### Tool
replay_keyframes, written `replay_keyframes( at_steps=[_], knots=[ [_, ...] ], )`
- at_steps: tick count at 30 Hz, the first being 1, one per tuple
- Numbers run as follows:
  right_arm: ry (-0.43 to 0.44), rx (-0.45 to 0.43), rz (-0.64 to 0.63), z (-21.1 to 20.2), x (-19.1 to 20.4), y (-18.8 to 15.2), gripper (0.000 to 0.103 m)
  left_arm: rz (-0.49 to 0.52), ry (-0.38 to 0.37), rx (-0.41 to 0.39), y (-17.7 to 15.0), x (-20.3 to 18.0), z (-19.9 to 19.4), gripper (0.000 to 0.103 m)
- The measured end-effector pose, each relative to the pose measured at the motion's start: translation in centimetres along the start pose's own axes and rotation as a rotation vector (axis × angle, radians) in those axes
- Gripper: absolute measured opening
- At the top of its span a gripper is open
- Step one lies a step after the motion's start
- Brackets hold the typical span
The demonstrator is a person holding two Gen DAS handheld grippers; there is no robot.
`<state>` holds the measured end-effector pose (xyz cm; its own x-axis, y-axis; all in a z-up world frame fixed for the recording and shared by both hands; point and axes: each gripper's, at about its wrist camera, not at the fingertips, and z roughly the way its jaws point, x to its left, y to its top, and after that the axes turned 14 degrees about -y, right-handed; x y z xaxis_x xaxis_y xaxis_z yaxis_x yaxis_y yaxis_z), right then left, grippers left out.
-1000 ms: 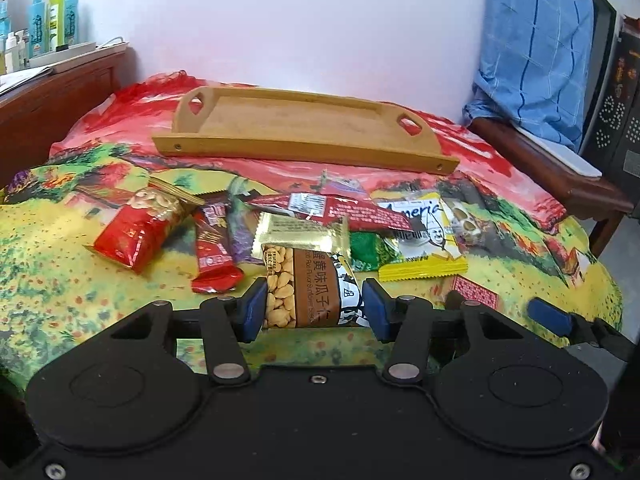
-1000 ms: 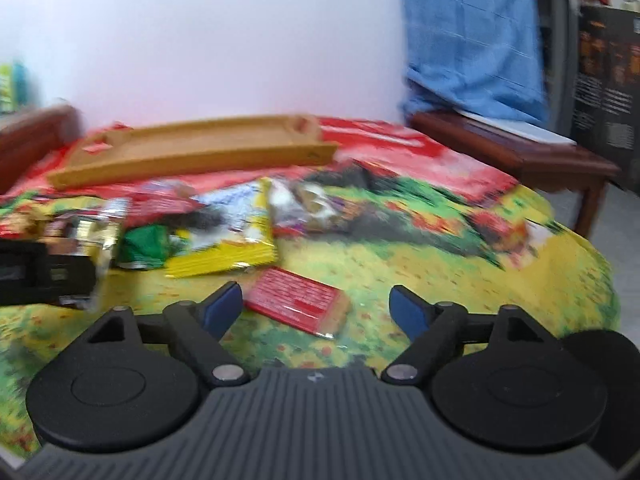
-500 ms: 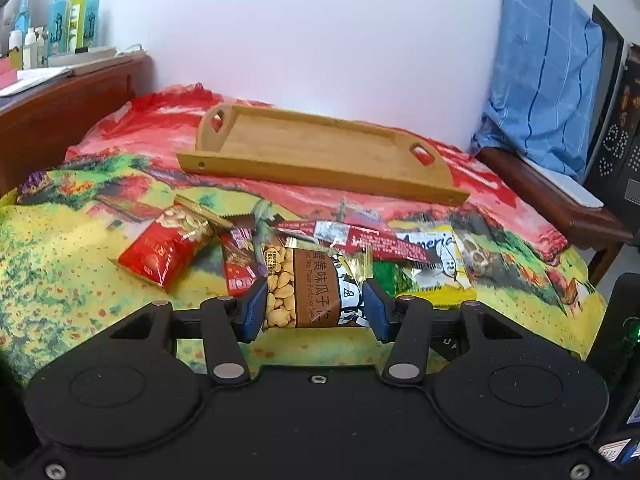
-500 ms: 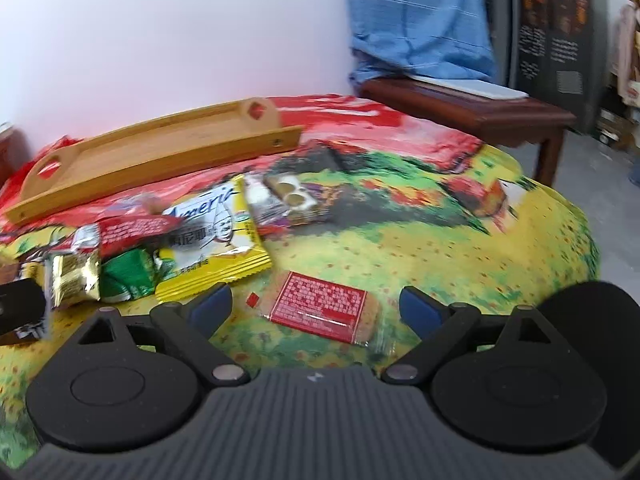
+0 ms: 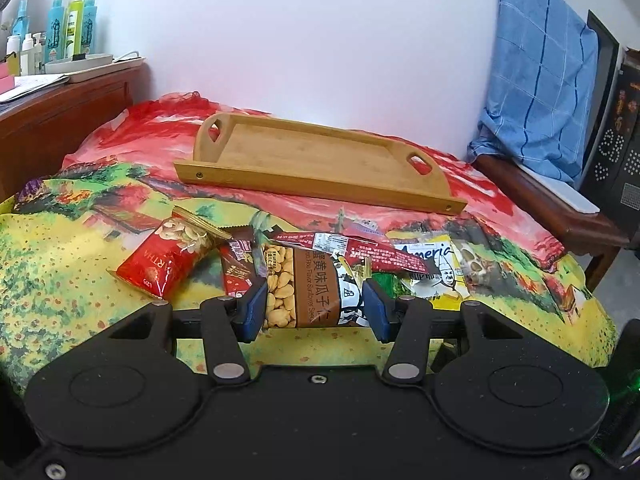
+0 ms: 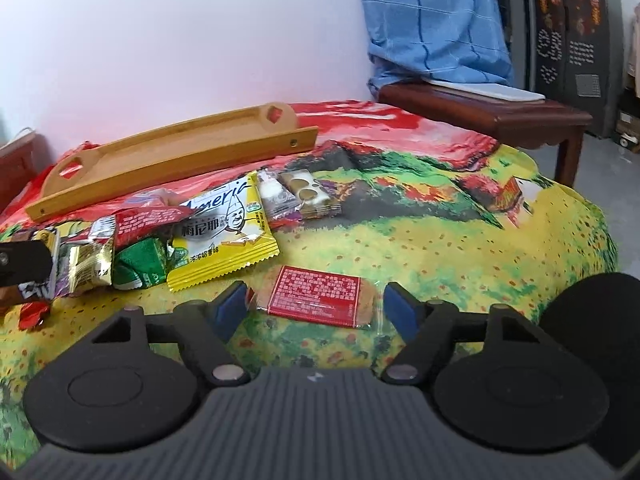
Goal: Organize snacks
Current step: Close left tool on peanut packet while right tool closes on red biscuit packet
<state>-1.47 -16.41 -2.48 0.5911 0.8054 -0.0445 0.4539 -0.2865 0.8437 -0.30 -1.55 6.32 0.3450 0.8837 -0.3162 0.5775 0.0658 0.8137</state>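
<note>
Snacks: a loose heap lay on the patterned cloth point(image 6: 440, 248), in front of the tray point(image 5: 320, 168), which was apart from them and held nothing.
Seed pack point(image 5: 310, 288): its long axis ran away from the camera toward the tray, with the printed text running along it; the far end leaned over the heap.
Seed pack and left gripper point(image 5: 314, 306): the near end sat between the blue pads point(image 5: 256, 306), both pressing its sides, jaws part-way closed on it.
Red wafer point(image 6: 316, 295): flat on the cloth, label up, long axis lying across the view from left to right, slightly skewed.
Red wafer and right gripper point(image 6: 316, 308): the wafer lay between the two fingers, clear of the heap; the jaws were closing, and a narrow gap showed at each pad, so it was not yet held.
Yellow pack point(image 6: 224, 236): just left of the wafer and beyond it, long axis angled toward the tray.
Peanut bag point(image 5: 168, 260): at the heap's left end, tilted, its top toward the tray.
Green packet point(image 6: 140, 262): tucked against the yellow pack's left edge.
</note>
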Motion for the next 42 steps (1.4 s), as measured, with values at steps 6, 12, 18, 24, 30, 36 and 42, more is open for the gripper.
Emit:
replay_keyframes(
  at_steps=[6,12,18,24,30,36,42],
  knots=[
    [0.039,-0.005,0.006,-0.2,-1.0,0.1,0.069,0.005,-0.015,0.000,0.0,-0.2,0.1,0.048],
    [0.089,-0.030,-0.029,-0.3,-1.1,-0.4,0.075,0.010,-0.016,-0.006,0.1,-0.4,0.0,0.048],
    [0.141,-0.093,-0.100,-0.5,-1.0,-0.3,0.094,0.006,-0.011,-0.009,0.1,-0.1,-0.1,0.048],
    [0.100,-0.036,0.028,-0.9,-2.0,-0.4,0.103,-0.006,-0.004,-0.008,0.0,0.1,0.1,0.048],
    [0.062,-0.040,0.022,-1.2,0.0,-0.4,0.102,-0.015,-0.009,-0.017,0.3,0.4,-0.2,0.048],
    [0.017,-0.053,0.018,-0.5,1.6,-1.0,0.079,-0.013,-0.006,-0.029,0.7,0.5,-0.5,0.048],
    [0.023,-0.071,-0.003,-0.8,1.1,-1.2,0.070,-0.009,-0.002,-0.037,0.9,0.8,-0.6,0.048]
  ],
)
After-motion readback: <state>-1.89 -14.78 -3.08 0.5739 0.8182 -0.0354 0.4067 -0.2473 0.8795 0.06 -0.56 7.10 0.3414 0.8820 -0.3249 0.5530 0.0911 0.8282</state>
